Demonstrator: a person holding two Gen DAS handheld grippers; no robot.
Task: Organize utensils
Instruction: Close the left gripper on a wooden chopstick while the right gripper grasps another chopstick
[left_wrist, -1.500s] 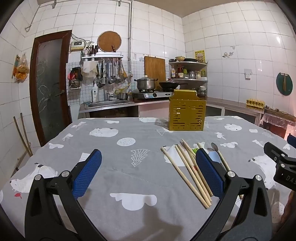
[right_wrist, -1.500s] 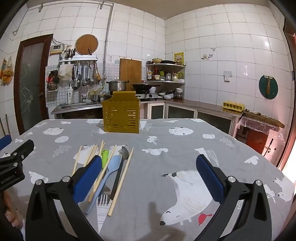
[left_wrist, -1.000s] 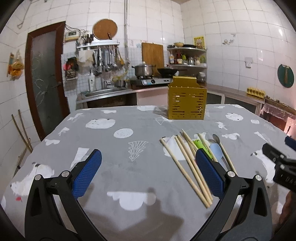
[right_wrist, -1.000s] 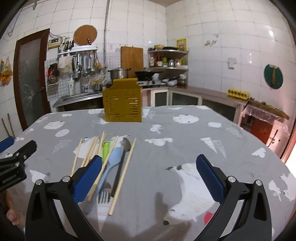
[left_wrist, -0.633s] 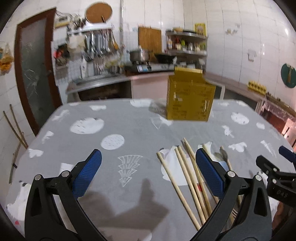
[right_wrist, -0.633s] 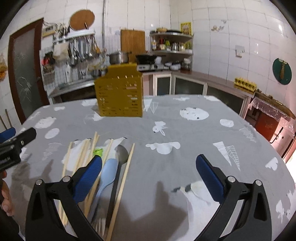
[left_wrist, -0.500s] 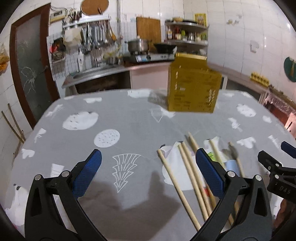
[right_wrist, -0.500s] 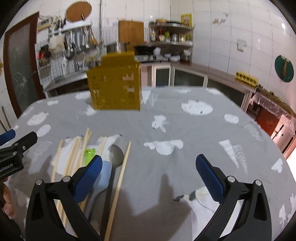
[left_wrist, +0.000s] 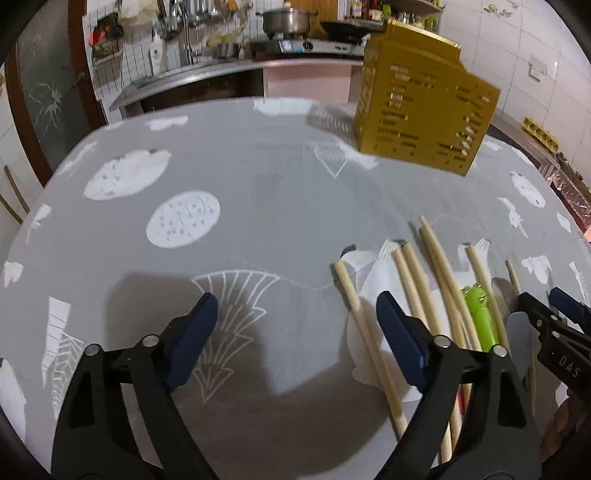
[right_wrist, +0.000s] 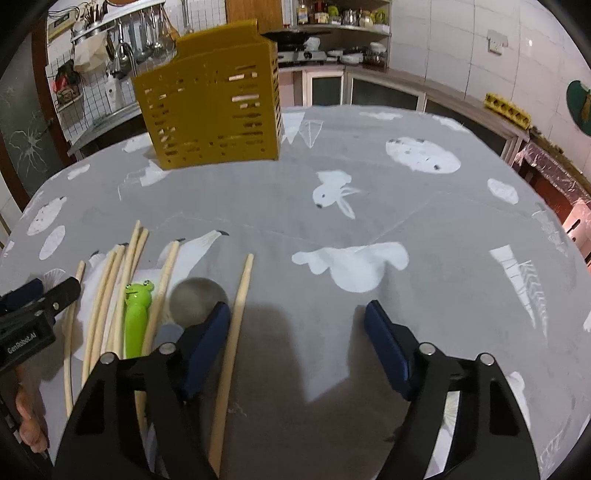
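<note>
Claws both spread, left claw (left_wrist: 295, 325), right claw (right_wrist: 297, 325), over chopsticks (right_wrist: 236, 317)

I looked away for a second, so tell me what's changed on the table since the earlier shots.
Both claws, left and right, have dipped forward and down toward the chopsticks, and their openings look narrower than before, though nothing is gripped. The chopsticks, green frog-handled utensil, spoon and yellow holder lie where they were.

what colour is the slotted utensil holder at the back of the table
Mustard yellow; the utensil holder shows best in the right wrist view.
</note>
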